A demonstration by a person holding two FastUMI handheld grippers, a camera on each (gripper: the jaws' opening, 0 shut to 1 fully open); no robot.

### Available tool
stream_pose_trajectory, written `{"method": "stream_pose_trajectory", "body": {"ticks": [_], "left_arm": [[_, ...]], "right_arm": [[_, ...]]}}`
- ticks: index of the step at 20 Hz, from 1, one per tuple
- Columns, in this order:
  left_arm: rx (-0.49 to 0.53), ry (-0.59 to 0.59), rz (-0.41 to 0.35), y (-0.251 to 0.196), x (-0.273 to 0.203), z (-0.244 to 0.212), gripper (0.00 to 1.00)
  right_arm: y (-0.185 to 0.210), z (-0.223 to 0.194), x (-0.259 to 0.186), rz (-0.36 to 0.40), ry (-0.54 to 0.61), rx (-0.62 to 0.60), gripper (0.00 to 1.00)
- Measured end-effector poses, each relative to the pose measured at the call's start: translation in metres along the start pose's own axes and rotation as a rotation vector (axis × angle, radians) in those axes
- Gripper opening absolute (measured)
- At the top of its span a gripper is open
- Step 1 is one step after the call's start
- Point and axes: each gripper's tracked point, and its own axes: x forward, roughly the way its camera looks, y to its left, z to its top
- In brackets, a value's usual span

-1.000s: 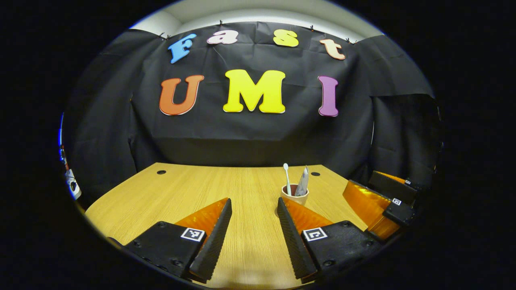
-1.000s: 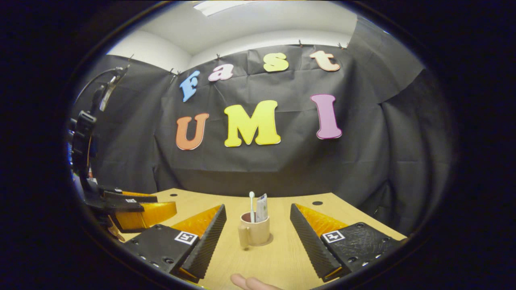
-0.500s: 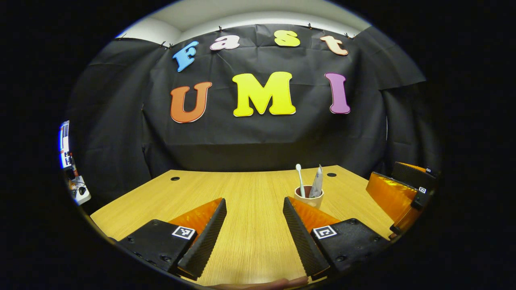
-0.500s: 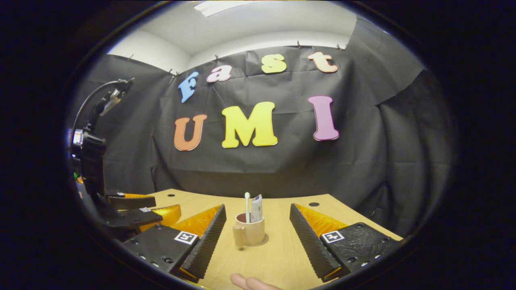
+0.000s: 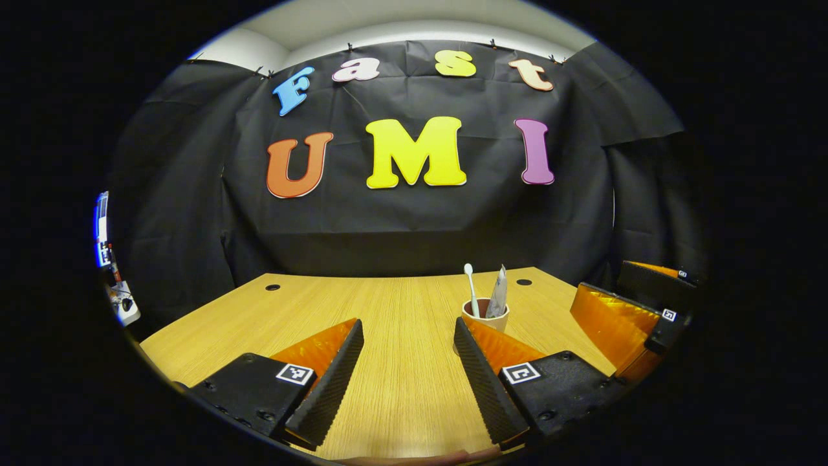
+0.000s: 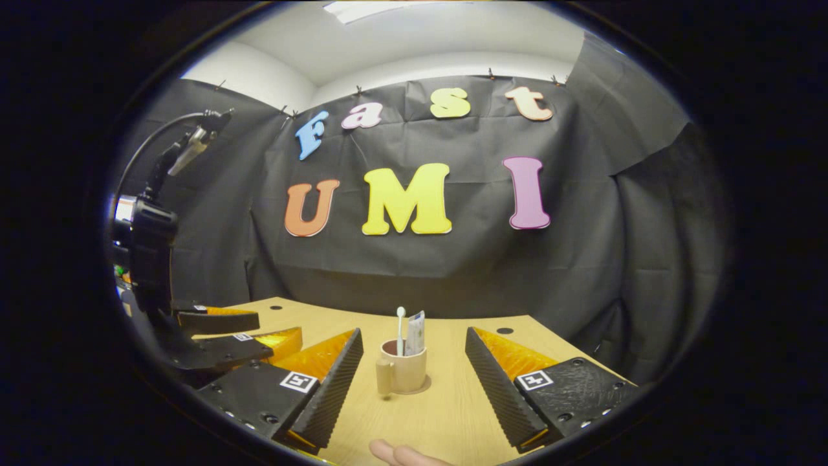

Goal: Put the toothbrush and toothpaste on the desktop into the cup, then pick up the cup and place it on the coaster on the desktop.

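A beige cup [image 6: 406, 370] with its handle to the left stands upright on a round coaster [image 6: 424, 389] on the wooden desktop [image 6: 446, 414]. A white toothbrush [image 6: 400, 329] and a toothpaste tube [image 6: 416, 332] stand in it. My right gripper [image 6: 414, 333] is open, a little short of the cup, fingers on either side of it. My left gripper [image 5: 409, 323] is open over bare desktop [image 5: 401, 362]; the cup [image 5: 490, 318], toothbrush [image 5: 470, 288] and toothpaste [image 5: 499, 298] show just behind its right finger. Each gripper also shows in the other's view: the right gripper [image 5: 601, 279], the left gripper [image 6: 278, 325].
Small round cable holes [image 5: 272, 287] [image 5: 524, 282] sit near the desktop's far edge. A black device on a bent stalk [image 6: 147, 249] stands at the left of the right gripper view. A fingertip [image 6: 398, 454] shows at the bottom edge there.
Both views have drifted only a little. The cup stays put on the coaster and both grippers stay open.
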Motion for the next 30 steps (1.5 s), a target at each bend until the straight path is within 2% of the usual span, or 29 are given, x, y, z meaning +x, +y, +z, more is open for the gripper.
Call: {"method": "stream_pose_trajectory", "body": {"ticks": [9, 10, 11, 20, 21, 23, 30], "left_arm": [[-0.053, -0.040, -0.011, -0.002, 0.000, 0.008, 0.90], [-0.056, -0.050, -0.016, -0.003, -0.001, 0.010, 0.83], [-0.056, -0.057, -0.018, -0.003, -0.002, 0.011, 0.90], [-0.016, -0.071, -0.005, -0.004, -0.001, 0.010, 0.90], [-0.025, -0.063, -0.017, -0.007, 0.001, 0.009, 0.90], [-0.057, -0.044, -0.039, -0.011, 0.001, 0.005, 0.90], [-0.078, -0.018, -0.010, -0.001, 0.006, 0.000, 0.90]], "right_arm": [[-0.003, 0.006, -0.002, 0.003, -0.017, 0.017, 0.95], [-0.004, 0.007, -0.002, 0.004, -0.020, 0.018, 0.96], [-0.004, 0.006, -0.002, 0.005, -0.021, 0.017, 0.96], [0.001, 0.001, 0.000, 0.011, -0.011, -0.005, 0.96], [0.002, 0.000, 0.000, 0.012, -0.010, -0.007, 0.98], [0.002, 0.001, 0.001, 0.012, -0.010, -0.007, 0.96], [-0.001, 0.001, 0.000, 0.008, -0.018, -0.002, 0.96]]}}
